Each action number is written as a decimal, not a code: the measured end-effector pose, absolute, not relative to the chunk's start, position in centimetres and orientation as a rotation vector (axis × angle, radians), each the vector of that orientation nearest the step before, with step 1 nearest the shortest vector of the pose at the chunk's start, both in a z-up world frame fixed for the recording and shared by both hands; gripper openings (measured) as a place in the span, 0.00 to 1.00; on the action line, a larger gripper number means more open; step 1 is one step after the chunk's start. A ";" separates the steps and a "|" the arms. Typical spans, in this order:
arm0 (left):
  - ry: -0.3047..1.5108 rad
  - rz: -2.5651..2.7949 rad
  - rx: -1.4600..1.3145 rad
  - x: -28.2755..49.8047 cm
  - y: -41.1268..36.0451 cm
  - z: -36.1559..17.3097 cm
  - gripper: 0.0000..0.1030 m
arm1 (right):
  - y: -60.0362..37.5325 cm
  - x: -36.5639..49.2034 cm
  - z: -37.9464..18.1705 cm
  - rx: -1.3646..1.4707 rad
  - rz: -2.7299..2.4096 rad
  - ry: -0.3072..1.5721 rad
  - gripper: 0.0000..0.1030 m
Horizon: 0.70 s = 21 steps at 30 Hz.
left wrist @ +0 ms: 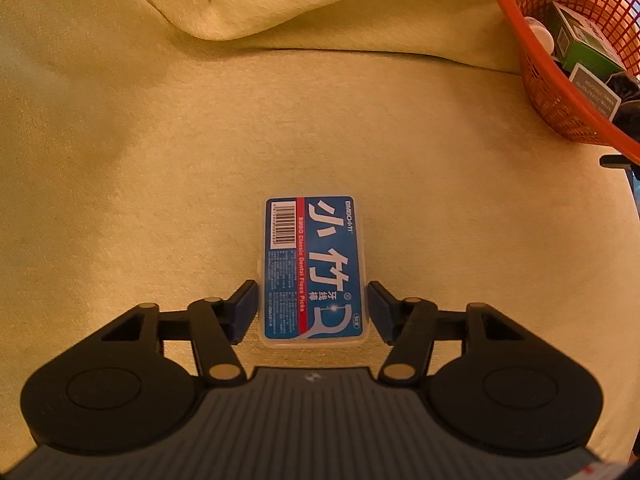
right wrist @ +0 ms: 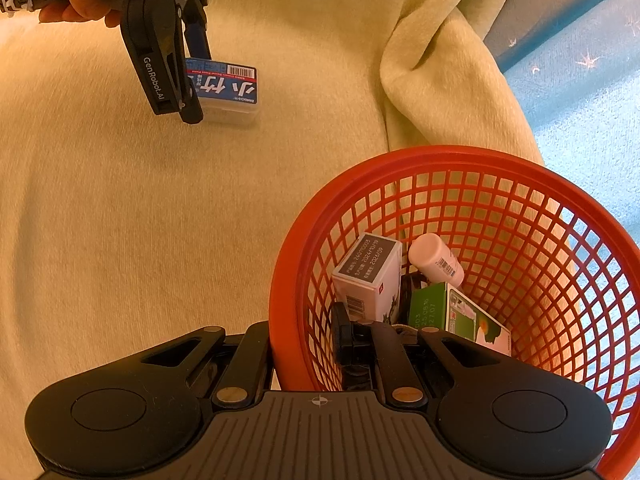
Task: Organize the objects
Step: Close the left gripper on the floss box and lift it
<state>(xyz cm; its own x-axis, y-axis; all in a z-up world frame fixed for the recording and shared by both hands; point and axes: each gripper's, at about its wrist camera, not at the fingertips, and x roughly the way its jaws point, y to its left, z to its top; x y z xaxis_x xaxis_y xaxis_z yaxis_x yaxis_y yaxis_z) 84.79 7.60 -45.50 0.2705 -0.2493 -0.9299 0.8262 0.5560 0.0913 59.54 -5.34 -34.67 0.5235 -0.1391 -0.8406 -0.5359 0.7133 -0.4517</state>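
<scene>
Yellow-green cloth [left wrist: 160, 160] covers the whole work surface, rumpled into folds at the far edge, with blue floor [right wrist: 592, 92] showing beyond it. On my left gripper [left wrist: 312, 308] the jaws stand apart on either side of the floss pick box [left wrist: 314, 266], which lies flat on the cloth, label up; the blue pads [left wrist: 246, 308] sit just beside its long sides, and I cannot tell whether they touch. From the right wrist view I see a hand [right wrist: 76, 0] holding that tool. My right gripper [right wrist: 308, 344] is clamped on the rim of the orange basket [right wrist: 520, 208], one finger outside, one inside. Lying in the basket are a white box [right wrist: 370, 276], a white bottle [right wrist: 436, 260] and a green box [right wrist: 452, 316].
</scene>
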 end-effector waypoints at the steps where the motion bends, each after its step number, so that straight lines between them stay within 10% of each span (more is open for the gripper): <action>1: 1.059 -0.799 0.655 84.7 7.6 -45.5 0.50 | -5.4 59.6 -34.7 -0.770 0.269 1.013 0.07; 21: 1.071 -0.819 0.651 82.8 9.0 -44.0 0.49 | -5.7 59.2 -34.9 -0.806 0.290 0.998 0.07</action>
